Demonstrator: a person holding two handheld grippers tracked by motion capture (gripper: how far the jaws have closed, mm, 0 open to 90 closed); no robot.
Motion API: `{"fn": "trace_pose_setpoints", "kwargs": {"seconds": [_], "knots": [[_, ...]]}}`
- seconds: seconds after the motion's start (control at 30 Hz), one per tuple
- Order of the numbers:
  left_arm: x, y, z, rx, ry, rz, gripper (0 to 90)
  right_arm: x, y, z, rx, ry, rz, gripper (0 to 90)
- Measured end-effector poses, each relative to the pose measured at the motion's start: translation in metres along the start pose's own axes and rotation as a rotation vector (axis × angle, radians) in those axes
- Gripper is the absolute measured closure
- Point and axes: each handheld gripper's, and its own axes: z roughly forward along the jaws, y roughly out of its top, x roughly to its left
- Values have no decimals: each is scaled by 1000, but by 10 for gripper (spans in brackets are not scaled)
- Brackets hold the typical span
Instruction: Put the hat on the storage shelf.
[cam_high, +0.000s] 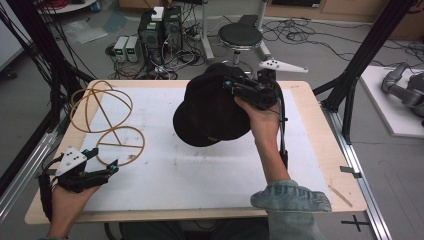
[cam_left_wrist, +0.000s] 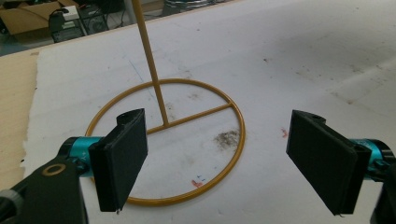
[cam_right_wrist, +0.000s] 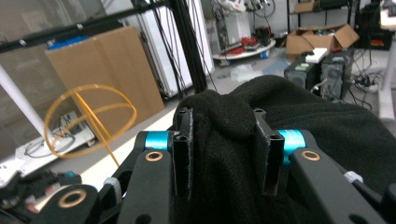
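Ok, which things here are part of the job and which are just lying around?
In the job: black hat, right gripper clamped on it, gold wire hat stand, open left gripper at its base.
Lying about: stool, computers, floor cables.

A wooden table (cam_high: 320, 150) is covered over most of its top by a white sheet (cam_high: 200, 175), stained in places. A yellow wire stand (cam_high: 107, 122) is set on the sheet near the left edge, its ring base (cam_left_wrist: 163, 140) lying flat. A wooden stick (cam_high: 340, 195) is seen on the bare wood at the right front corner.
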Motion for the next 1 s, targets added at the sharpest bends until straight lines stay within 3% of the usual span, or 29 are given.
{"fn": "trace_pose_setpoints", "kwargs": {"seconds": [0.1,0.5,0.7,1.0], "knots": [[0,0,0,1,-1,5,208,8,13,3,-29,26,11,671],[0,-1,-3,-2,-2,-3,208,24,37,8,-77,92,14,671],[-1,-1,-6,-7,2,0,208,29,52,11,-131,185,71,671],[-1,-1,-7,-10,0,-1,208,42,64,26,-174,241,98,671]]}}
